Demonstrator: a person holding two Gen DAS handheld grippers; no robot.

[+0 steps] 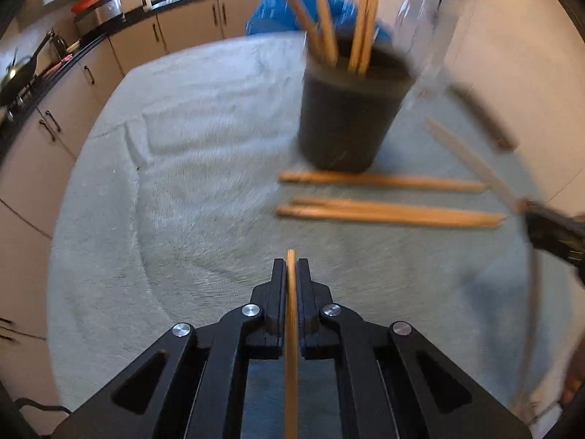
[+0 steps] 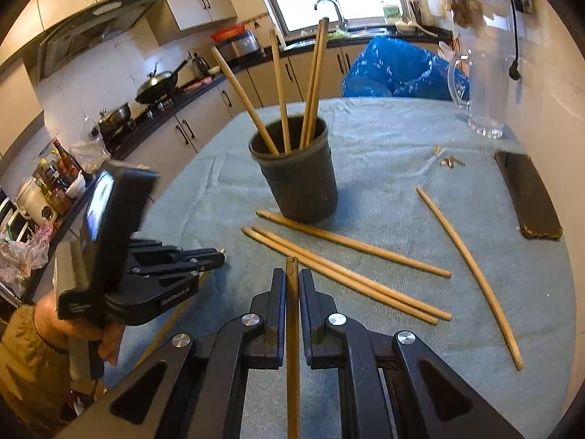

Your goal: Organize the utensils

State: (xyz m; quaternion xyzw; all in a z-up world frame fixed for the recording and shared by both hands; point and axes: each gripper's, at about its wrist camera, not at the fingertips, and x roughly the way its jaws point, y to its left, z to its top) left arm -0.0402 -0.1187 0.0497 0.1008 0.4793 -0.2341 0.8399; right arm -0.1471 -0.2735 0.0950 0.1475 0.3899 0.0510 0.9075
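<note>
Both claws clamped: left gripper (image 1: 291, 269) and right gripper (image 2: 292, 278) each pinched one chopstick (image 1: 291, 347). Grey-green cloth (image 2: 384, 139) covered the table; kitchen counter (image 2: 204, 84) ran behind.

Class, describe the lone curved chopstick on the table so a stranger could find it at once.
Start at the dark cup holding upright chopsticks on the cloth-covered table. Look right, past the three straight chopsticks lying in front. The curved chopstick lies alone near the black phone, visibly bowed.
</note>
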